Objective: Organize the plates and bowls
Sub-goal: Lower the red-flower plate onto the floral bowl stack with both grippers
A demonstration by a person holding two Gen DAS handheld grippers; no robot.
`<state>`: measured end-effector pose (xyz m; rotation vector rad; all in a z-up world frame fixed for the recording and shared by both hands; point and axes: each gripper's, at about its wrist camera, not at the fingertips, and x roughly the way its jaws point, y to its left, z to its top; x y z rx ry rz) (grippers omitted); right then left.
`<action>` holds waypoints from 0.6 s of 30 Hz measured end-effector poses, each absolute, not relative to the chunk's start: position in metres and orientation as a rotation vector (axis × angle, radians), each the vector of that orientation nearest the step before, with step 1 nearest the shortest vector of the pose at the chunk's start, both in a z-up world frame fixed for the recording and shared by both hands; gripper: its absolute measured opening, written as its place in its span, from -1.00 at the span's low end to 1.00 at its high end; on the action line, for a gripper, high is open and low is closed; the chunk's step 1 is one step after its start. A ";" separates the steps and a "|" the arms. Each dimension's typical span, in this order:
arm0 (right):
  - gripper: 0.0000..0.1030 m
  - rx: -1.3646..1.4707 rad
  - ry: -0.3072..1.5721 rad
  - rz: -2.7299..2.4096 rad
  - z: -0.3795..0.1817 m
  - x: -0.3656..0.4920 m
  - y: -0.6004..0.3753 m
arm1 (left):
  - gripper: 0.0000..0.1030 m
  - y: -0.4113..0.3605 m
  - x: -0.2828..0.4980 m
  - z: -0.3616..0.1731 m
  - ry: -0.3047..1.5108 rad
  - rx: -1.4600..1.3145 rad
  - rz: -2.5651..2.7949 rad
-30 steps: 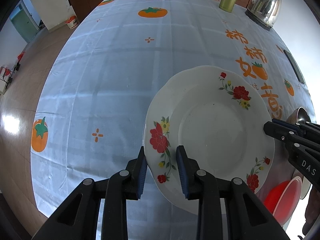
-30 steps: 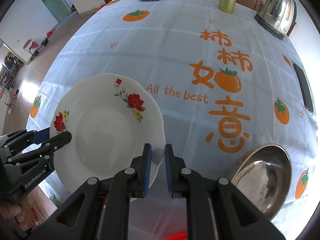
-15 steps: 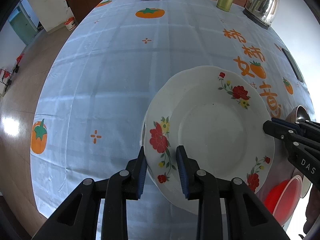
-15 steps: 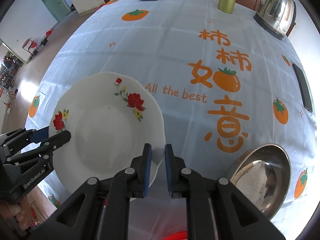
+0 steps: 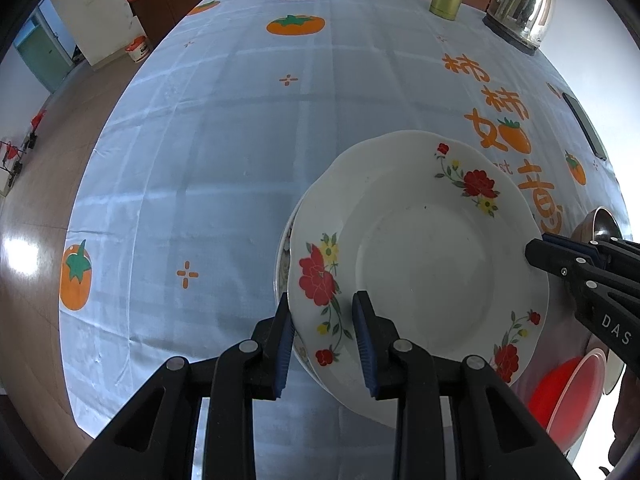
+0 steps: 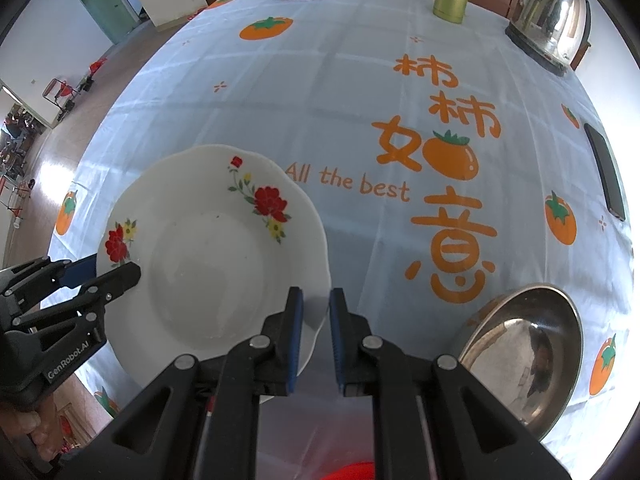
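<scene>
Near the table's front edge, the left gripper (image 5: 322, 340) is clamped on the floral plate (image 5: 420, 264) at its left rim (another dish shows beneath), the right gripper (image 6: 316, 336) on its right rim. Steel bowl (image 6: 528, 352) and red bowl (image 5: 564, 390), front-right, seem unsorted.

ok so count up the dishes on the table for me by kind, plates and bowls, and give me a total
Floral plates: 2, the top plate held over a second plate whose edge peeks out beneath it
Steel bowl: 1
Red bowl: 1
Total: 4 dishes
</scene>
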<state>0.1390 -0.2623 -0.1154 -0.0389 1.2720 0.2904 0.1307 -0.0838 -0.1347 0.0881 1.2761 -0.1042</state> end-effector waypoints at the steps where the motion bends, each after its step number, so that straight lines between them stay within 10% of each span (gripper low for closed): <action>1: -0.73 -0.039 1.272 0.290 -0.115 0.139 -0.263 | -0.39 -0.084 0.131 -0.136 1.275 0.088 -0.105; 18: -0.73 -0.043 1.274 0.294 -0.116 0.138 -0.261 | -0.39 -0.084 0.128 -0.134 1.273 0.086 -0.108</action>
